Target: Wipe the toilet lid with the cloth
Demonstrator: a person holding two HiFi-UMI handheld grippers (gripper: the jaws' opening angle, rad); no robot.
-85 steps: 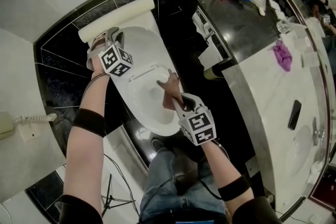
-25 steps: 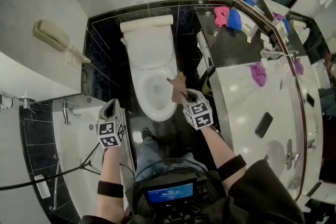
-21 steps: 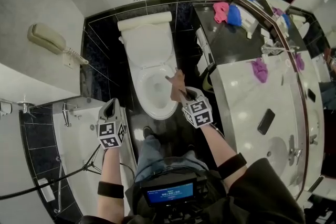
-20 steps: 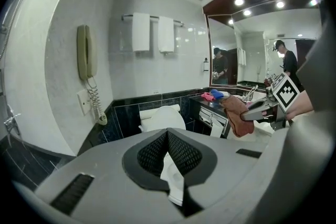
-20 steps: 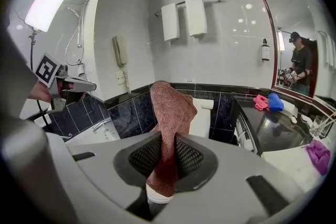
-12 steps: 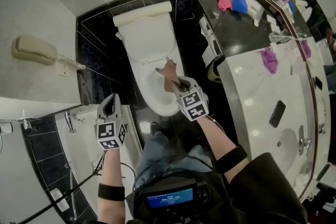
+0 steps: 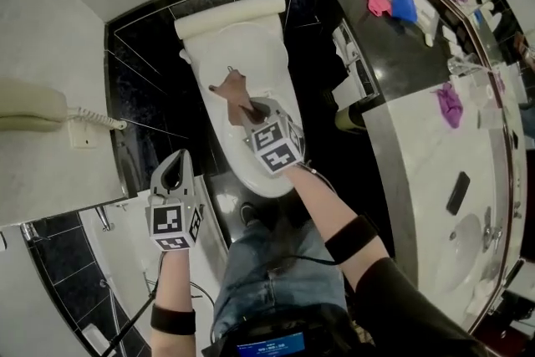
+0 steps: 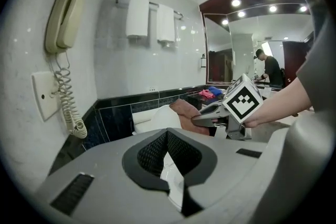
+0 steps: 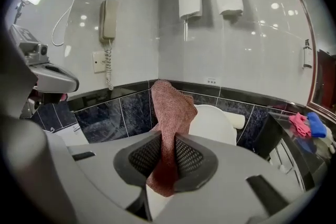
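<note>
Against black wall tiles (image 9: 100,113), reddish-brown textured cloth (image 9: 169,107) upright in right claw (image 9: 167,157)

A white toilet (image 7: 251,54) sits in a narrow bay of black tiles (image 7: 150,96). To its left a broad gap lies open up to the pale wall, where a corded phone (image 7: 33,106) juts out. To its right a tighter gap runs beside the black counter (image 7: 393,46). The right gripper (image 7: 244,108), clamped on a cloth (image 7: 227,86), crosses the bowl with its forearm. The person's leg (image 7: 267,280) blocks the front.
</note>
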